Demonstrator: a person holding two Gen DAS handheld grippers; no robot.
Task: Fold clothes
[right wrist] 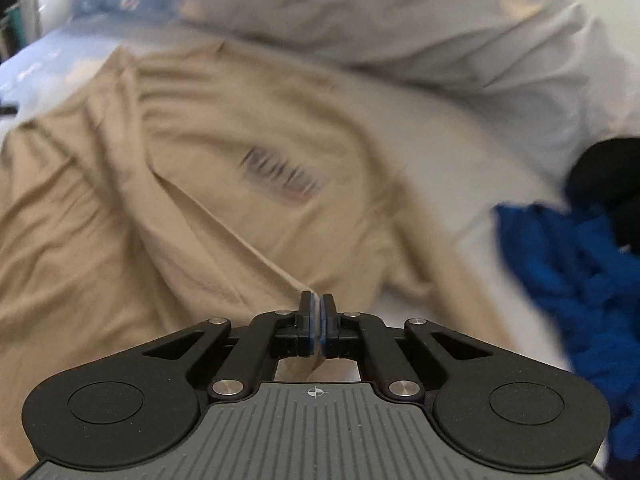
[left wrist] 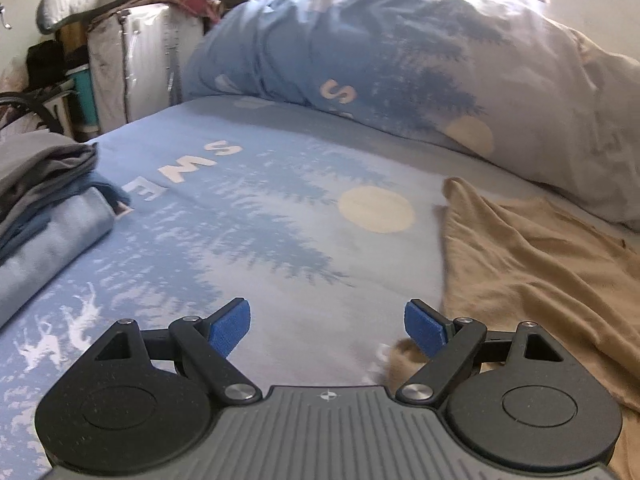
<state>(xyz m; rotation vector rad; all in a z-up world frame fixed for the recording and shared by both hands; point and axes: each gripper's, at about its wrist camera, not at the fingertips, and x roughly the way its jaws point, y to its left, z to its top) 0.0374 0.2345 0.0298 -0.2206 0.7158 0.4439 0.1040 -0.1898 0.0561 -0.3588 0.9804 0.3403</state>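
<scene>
A tan T-shirt [right wrist: 120,208] with a small dark print lies rumpled on the bed. My right gripper [right wrist: 319,300] is shut on a fold of its edge, and the cloth shows pinched between the blue pads. In the left wrist view the same tan T-shirt [left wrist: 532,260] spreads over the right side of the bed. My left gripper [left wrist: 328,324] hangs open above the blue sheet, its right pad close to the shirt's near corner, with nothing between its fingers.
A puffy blue and grey duvet [left wrist: 400,64] lies across the back of the bed. Folded grey and blue clothes [left wrist: 44,200] are stacked at the left. A bright blue garment [right wrist: 568,280] and a black one [right wrist: 612,176] lie to the right. Storage bags [left wrist: 128,60] stand beyond the bed.
</scene>
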